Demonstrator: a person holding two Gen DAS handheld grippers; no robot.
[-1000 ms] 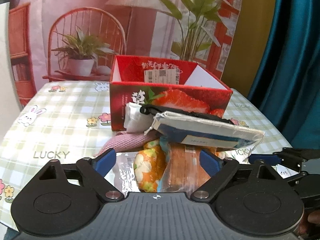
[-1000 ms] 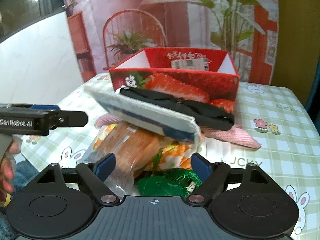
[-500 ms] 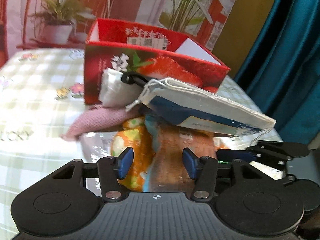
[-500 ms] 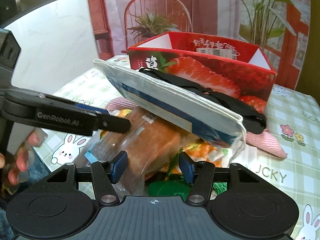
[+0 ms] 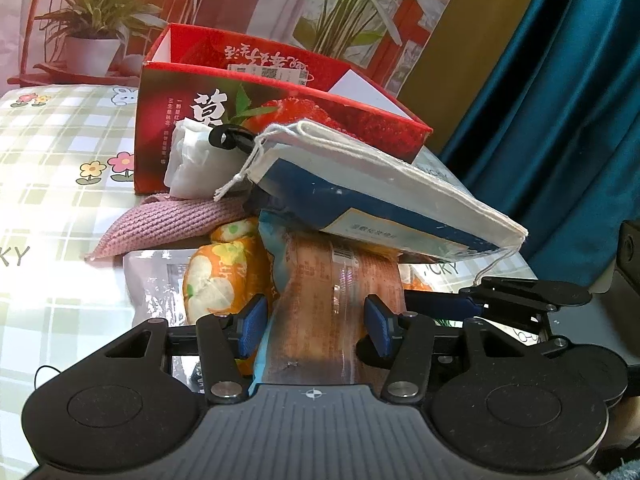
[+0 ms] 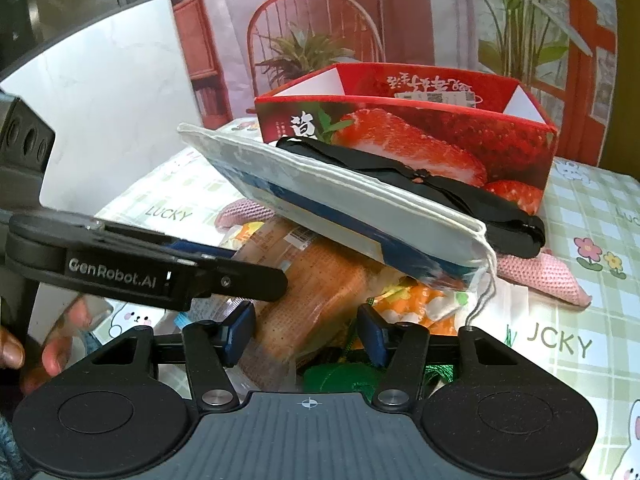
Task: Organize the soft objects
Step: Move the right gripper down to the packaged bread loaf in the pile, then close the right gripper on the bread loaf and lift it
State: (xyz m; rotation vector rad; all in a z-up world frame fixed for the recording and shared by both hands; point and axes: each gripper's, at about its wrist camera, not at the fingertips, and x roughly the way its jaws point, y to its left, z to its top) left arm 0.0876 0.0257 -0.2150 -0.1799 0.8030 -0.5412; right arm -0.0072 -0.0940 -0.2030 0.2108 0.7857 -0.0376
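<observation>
A bread loaf in a clear wrapper (image 5: 336, 300) (image 6: 304, 296) lies at the bottom of a pile of soft things. My left gripper (image 5: 316, 326) has its blue pads pressed on one end of the loaf. My right gripper (image 6: 306, 330) has the other end between its jaws, which are closing on it. A white and blue drawstring pouch (image 5: 380, 188) (image 6: 340, 200) rests tilted on top of the loaf. An orange floral cloth (image 5: 220, 276), a pink knitted piece (image 5: 168, 224) and a black strap (image 6: 420, 176) lie beside and behind it.
An open red strawberry box (image 5: 200, 92) (image 6: 440, 136) stands just behind the pile on the checked tablecloth (image 5: 60, 160). A white tissue pack (image 5: 188, 160) leans on it. A green bundle (image 6: 344, 376) lies under my right gripper. A hand (image 6: 52, 344) shows at left.
Both grippers have come down and in toward the pile. Their jaws have narrowed from wide apart to close around the wrapped bread loaf.
</observation>
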